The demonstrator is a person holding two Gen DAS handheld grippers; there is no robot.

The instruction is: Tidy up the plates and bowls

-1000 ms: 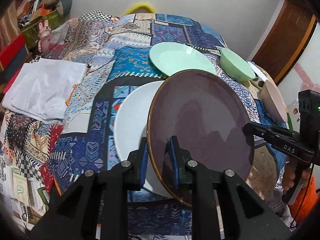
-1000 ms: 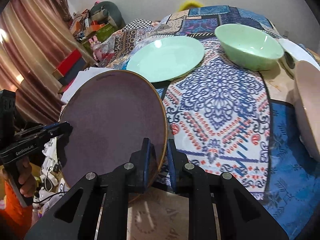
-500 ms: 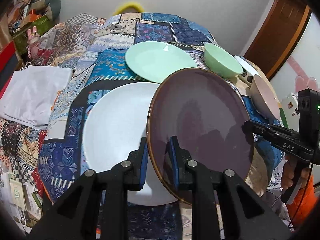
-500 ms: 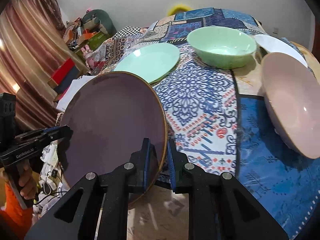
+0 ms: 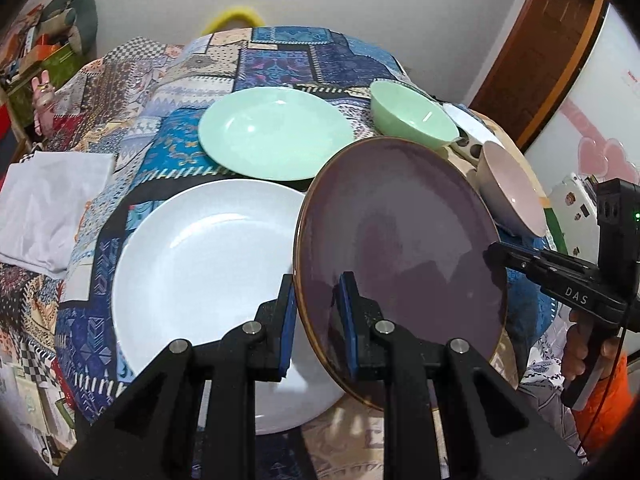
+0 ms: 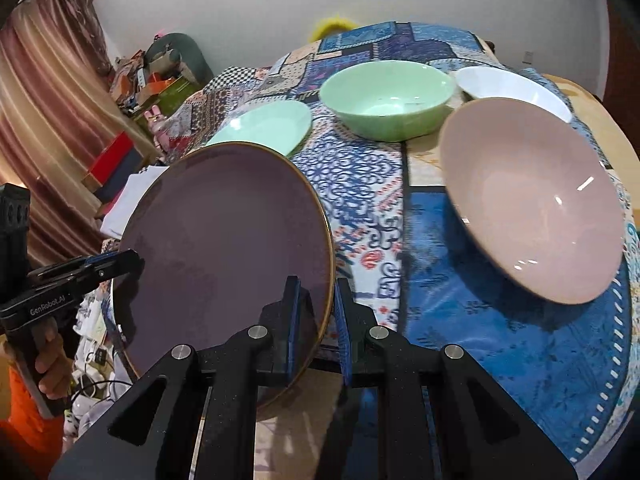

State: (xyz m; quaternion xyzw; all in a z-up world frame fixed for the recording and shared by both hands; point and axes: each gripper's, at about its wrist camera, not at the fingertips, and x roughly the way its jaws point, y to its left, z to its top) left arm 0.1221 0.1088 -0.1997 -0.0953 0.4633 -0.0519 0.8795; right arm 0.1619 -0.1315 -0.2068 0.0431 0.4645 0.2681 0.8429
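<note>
Two grippers have hold of one purple plate (image 5: 400, 248) between them. Your left gripper (image 5: 318, 320) has its blue pads closed on the plate's near-left rim, and your right gripper (image 6: 316, 320) is closed on the opposite edge, one pad on each face. You hold the plate tilted and clear of the cloth. In the left wrist view your right gripper's black fingers reach the plate's edge from the right; in the right wrist view your left gripper's fingers meet it from the left.

Just beside the plate, on your left, a white plate (image 5: 200, 248) lies flat on the patterned tablecloth (image 5: 132, 128), and part of it is hidden behind the purple one. Beyond it sits a mint green plate (image 5: 272, 136), close to the white one. A mint green bowl (image 6: 386, 96) stands to its right, and a pink bowl (image 6: 536, 200) sits nearer you, tilted on its side. A white bowl (image 6: 512, 88) shows behind the pink one. A folded white cloth (image 5: 48, 204) lies at the far left.
</note>
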